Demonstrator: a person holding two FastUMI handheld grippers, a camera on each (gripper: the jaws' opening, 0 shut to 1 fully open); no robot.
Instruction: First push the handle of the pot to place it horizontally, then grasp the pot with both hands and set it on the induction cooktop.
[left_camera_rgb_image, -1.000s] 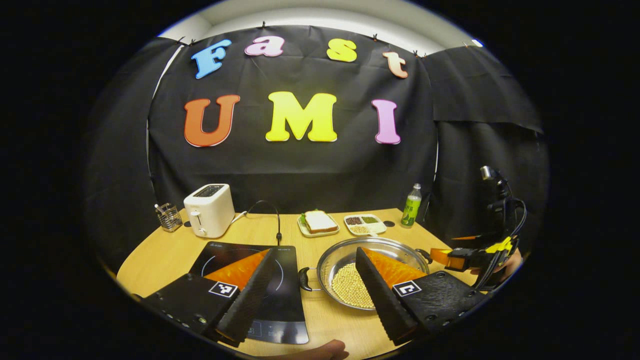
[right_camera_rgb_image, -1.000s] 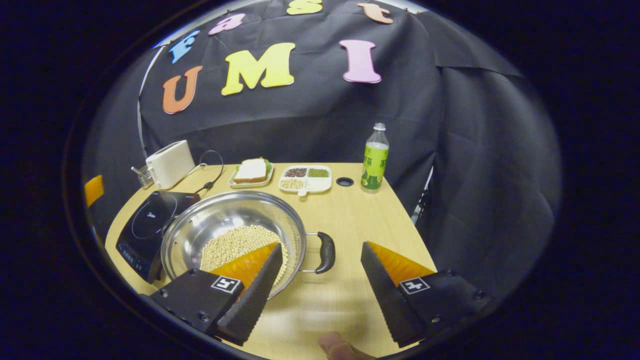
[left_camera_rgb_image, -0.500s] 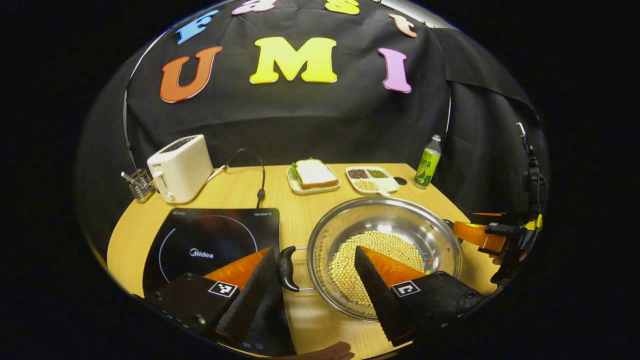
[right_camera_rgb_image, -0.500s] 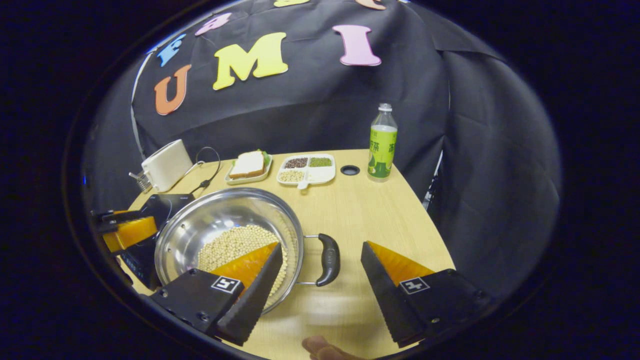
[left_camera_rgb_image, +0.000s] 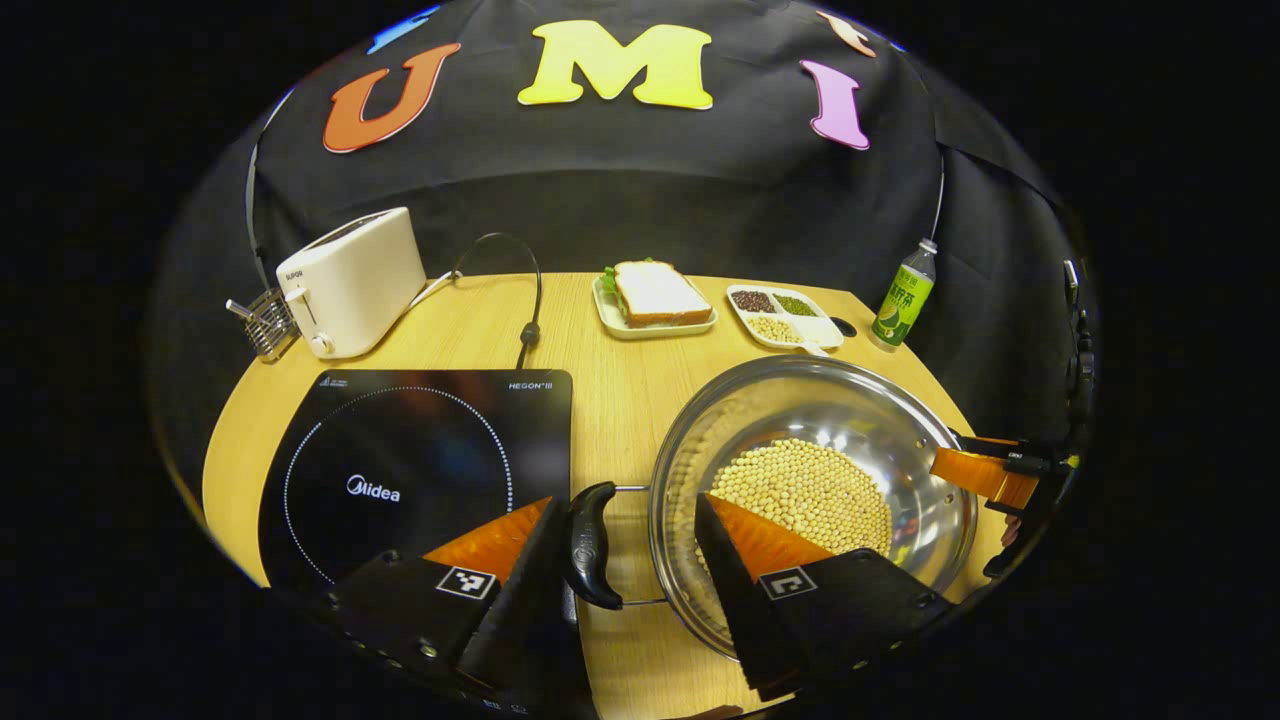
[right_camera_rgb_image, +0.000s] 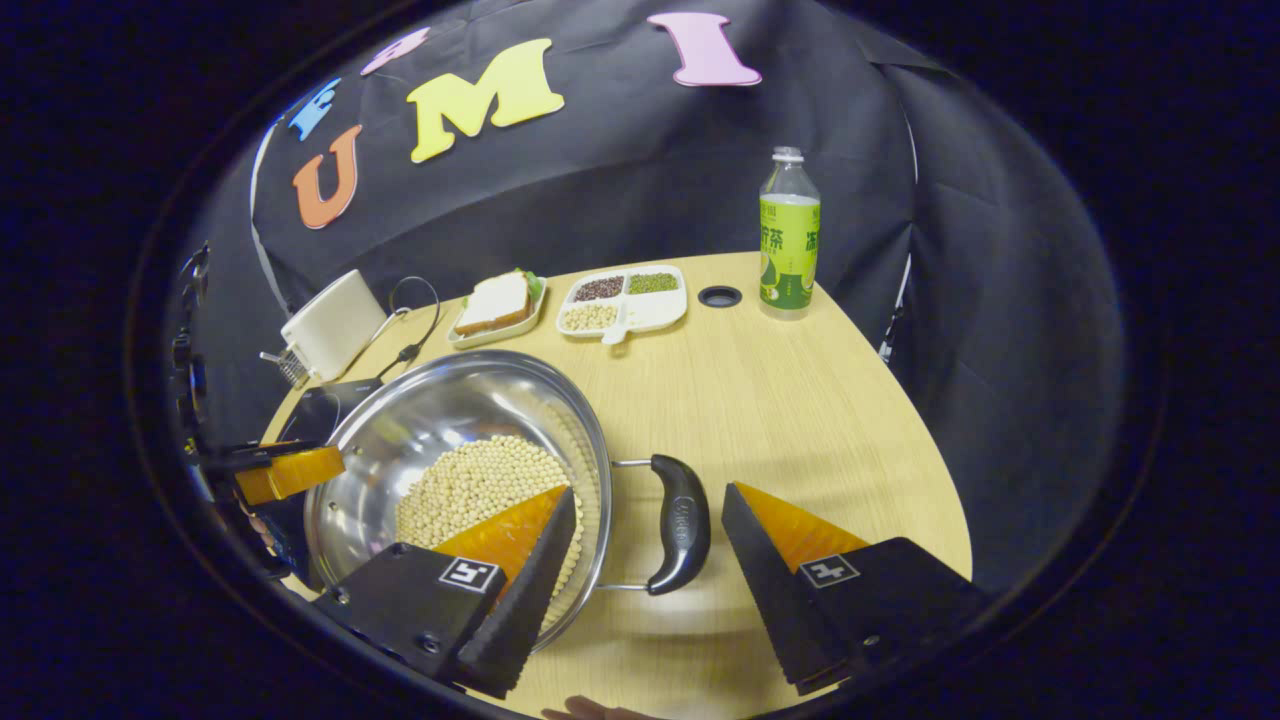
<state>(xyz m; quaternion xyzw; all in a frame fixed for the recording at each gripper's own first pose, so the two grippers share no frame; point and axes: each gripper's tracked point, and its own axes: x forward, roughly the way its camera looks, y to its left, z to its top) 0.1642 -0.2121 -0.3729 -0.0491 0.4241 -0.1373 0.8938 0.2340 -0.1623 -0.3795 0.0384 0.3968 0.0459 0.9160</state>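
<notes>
left gripper view, open left tool (left_camera_rgb_image: 625, 585) straddling pot (left_camera_rgb_image: 812, 490) handle (left_camera_rgb_image: 590, 545)

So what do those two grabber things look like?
The left gripper and right gripper look alike: two wedge-shaped jaws tapering to points, with ridged inner faces. Each jaw base carries a small square black-and-white marker and round screws.

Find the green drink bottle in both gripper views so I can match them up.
Left gripper view: the green plastic drink bottle stands small at the table's far right edge, right of the white divided snack tray.
Right gripper view: it stands larger, upper centre-right, right of the tray.
Shared landmark: that tray.
</notes>
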